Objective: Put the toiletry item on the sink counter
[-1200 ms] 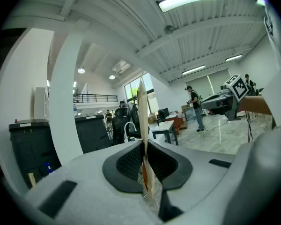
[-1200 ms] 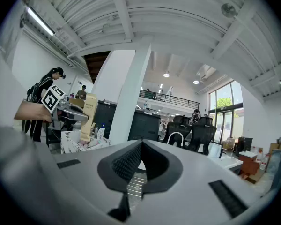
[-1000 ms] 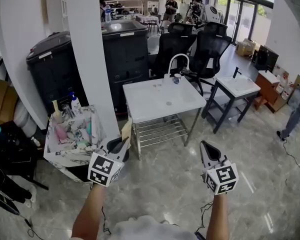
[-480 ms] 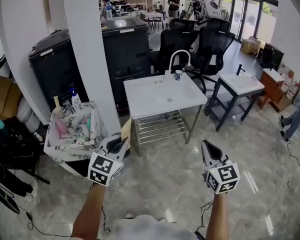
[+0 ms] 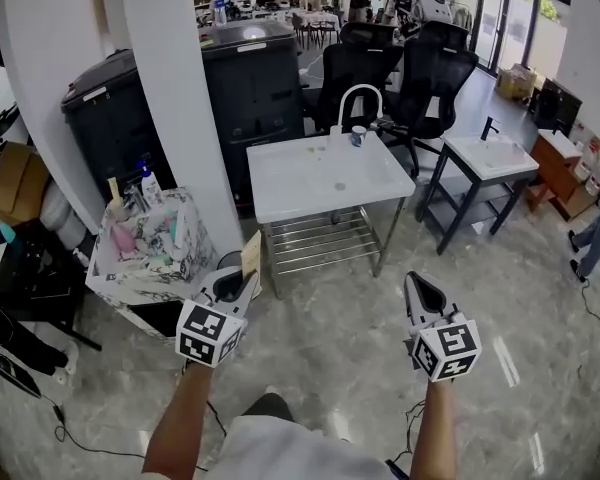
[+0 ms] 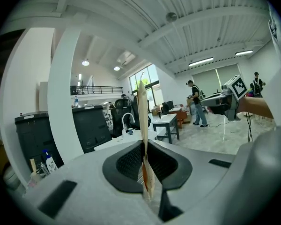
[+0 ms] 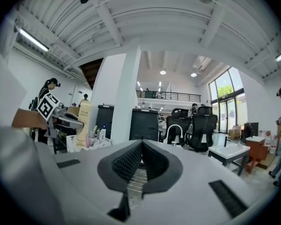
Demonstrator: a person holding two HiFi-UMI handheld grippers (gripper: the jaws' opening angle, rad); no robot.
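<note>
My left gripper is shut on a flat tan sachet, which stands upright between the pads. In the left gripper view the sachet rises edge-on from the closed jaws of the left gripper. The white sink counter with a curved white faucet stands ahead, well beyond both grippers. My right gripper is held at the right over the floor, shut with nothing in it. In the right gripper view its pads meet at the right gripper, and the sachet shows at the left.
A patterned box of toiletries stands left of the left gripper, by a white pillar. A small cup sits by the faucet. A second small sink stand, black chairs and dark bins lie beyond. People stand far back.
The view has shifted slightly, with the counter a little higher in the picture. Both grippers keep the same pose and the sachet stays held.
</note>
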